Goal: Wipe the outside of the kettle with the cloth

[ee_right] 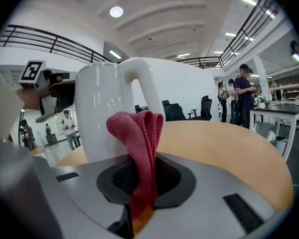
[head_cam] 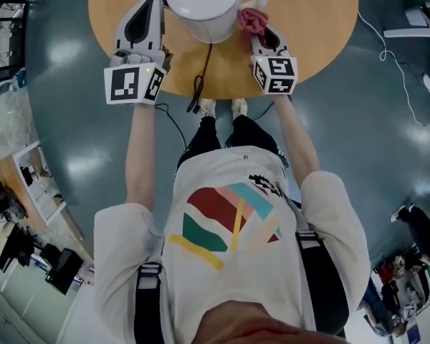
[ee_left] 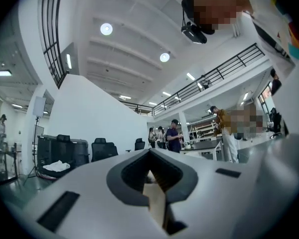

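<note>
A white kettle (head_cam: 206, 6) stands on the near part of a round wooden table (head_cam: 322, 27). In the right gripper view its body and handle (ee_right: 105, 109) rise just beyond the jaws. My right gripper (head_cam: 261, 36) is shut on a folded red cloth (ee_right: 139, 133), and the cloth (head_cam: 252, 20) lies against the kettle's right side by the handle. To the left of the kettle my left gripper (head_cam: 155, 6) sits close beside its wall. That gripper (ee_left: 150, 156) has its jaws shut with nothing between them and looks out past the kettle into the room.
A black power cord (head_cam: 201, 74) runs from the kettle's base over the table's near edge to the floor. The table top (ee_right: 224, 148) stretches away to the right of the kettle. Desks, chairs and several people stand far off in the hall.
</note>
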`<state>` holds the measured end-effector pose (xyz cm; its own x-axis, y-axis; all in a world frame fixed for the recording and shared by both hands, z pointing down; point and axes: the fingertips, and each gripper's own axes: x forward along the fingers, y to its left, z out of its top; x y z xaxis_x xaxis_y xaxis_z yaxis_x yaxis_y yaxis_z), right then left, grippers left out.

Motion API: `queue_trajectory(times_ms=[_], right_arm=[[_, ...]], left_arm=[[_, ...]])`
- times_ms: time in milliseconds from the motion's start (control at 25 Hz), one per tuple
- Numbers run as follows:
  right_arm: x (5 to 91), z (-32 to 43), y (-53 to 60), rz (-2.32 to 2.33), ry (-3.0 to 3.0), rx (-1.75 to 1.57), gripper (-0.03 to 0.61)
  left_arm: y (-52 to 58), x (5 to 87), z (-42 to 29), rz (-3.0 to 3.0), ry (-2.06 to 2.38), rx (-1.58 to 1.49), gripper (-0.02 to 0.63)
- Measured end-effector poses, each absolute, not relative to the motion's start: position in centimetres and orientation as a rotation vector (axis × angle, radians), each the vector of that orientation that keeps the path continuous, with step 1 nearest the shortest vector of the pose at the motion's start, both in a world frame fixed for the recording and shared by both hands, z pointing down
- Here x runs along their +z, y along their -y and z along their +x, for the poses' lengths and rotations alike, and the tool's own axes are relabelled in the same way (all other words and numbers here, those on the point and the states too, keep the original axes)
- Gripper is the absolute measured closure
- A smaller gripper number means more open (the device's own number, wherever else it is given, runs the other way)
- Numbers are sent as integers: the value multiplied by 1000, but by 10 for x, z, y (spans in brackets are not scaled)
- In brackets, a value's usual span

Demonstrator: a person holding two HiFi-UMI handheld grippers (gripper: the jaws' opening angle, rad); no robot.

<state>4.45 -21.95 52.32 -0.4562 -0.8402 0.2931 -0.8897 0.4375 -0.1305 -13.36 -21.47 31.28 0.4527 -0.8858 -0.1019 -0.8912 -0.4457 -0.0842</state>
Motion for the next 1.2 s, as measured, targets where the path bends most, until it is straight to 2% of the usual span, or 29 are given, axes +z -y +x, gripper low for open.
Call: queue_trajectory(times_ms=[240,560,640,720,760,1200], right_arm=[[501,81,187,1601,2462,401,532],[470,115,165,1682,2474,377,531],[466,129,161,1709,2458,374,532],[465,143,154,1729,2440,381,531],[466,150,151,1737,2431,386,531],[471,192,135,1764,2379,449,531]], left_arm=[[134,277,-52,-2741,-1357,305,571],[151,328,31,-2977,-1370,295,566],[163,341,43,-2991,-1434,259,498],[176,358,49,-3013,-1541,229,405],[184,367,51,-3017,-1605,207,386],[242,414,63,-2760,-2081,23,379]])
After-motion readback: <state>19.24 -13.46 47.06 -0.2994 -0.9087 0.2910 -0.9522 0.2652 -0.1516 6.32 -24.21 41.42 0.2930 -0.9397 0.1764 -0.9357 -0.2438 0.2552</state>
